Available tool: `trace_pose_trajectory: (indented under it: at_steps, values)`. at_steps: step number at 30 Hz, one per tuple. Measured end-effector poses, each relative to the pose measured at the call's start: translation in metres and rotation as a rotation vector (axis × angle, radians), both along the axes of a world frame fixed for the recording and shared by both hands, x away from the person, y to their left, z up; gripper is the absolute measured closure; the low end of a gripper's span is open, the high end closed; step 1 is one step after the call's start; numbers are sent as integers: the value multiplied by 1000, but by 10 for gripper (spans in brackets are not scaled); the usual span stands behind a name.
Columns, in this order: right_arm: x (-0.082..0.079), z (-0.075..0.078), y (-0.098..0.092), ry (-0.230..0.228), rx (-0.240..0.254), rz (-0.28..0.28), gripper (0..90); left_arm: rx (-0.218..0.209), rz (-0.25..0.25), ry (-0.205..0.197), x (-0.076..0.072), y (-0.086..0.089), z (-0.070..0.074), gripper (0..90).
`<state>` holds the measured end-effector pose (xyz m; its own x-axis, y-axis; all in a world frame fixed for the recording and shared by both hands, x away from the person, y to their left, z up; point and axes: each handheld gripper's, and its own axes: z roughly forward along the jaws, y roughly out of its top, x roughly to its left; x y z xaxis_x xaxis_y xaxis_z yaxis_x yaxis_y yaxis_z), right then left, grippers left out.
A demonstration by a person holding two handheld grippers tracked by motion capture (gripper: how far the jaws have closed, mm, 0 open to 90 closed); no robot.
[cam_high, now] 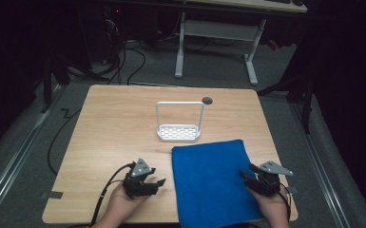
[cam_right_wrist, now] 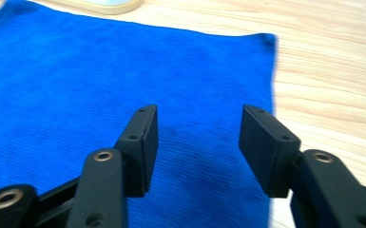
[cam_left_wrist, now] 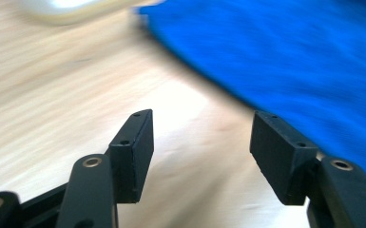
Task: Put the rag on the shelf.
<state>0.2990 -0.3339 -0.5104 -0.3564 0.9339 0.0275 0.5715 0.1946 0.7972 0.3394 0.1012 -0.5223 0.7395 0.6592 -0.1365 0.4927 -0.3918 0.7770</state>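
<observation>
A dark room with cables on the grey floor is surrounding a light wooden table (cam_high: 114,123), whose top is smooth and showing a fine grain. Taking the blue cloth (cam_high: 209,183) as the landmark, the left gripper (cam_high: 156,175) is hovering just beside its left edge, over bare wood, with its jaws standing apart and nothing between them; in the left gripper view the cloth (cam_left_wrist: 285,52) is lying ahead and to the right of the black pads. The cloth itself is lying flat on the near right part of the table, and its near end is reaching the table edge. It is looking like a soft microfibre towel with a short nap, so I am judging it as light, limp and not fragile; it will be sagging and folding when lifted, and a pinch at the corners or along an edge seems the best hold. Behind the cloth, just beside its far edge, a white plastic rack (cam_high: 178,123) with a perforated base and a thin upright frame is standing. The right gripper (cam_high: 248,175) is hanging over the cloth's near right part, jaws also wide and empty, above the fabric (cam_right_wrist: 123,76).
</observation>
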Motion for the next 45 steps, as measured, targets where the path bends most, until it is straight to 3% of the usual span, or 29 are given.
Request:
trace_pose_trajectory:
  at_steps: [4, 9, 24, 28, 31, 32, 33, 35, 38, 45]
  values:
    - [4, -2, 2, 3, -12, 4, 507, -6, 35, -4, 5, 7, -1, 408]
    - [3, 0, 0, -16, 4, -13, 486, 24, 27, -14, 3, 7, -3, 403]
    - [3, -2, 2, -19, 5, 0, 481, -2, 31, -41, 3, 5, -1, 435]
    - [2, -2, 1, -26, 7, 0, 484, -16, 18, -33, 4, -3, 1, 513]
    - [1, -1, 1, -30, 7, -5, 489, -38, 9, -27, 3, -10, 2, 622]
    - [1, -1, 0, -29, 8, -8, 490, -68, -8, -14, 3, -18, 4, 668]
    - [1, -1, 0, -29, 8, -8, 492, -67, -23, -14, 2, -23, 5, 711]
    - [0, -1, 0, -32, 3, -6, 497, -58, -40, -16, 0, -29, 6, 787]
    - [-4, -1, -2, -37, 0, -8, 518, -10, -105, -4, -4, -47, 3, 871]
    - [-13, -1, -6, -42, -10, -13, 556, 49, -196, 2, -11, -72, -3, 900]
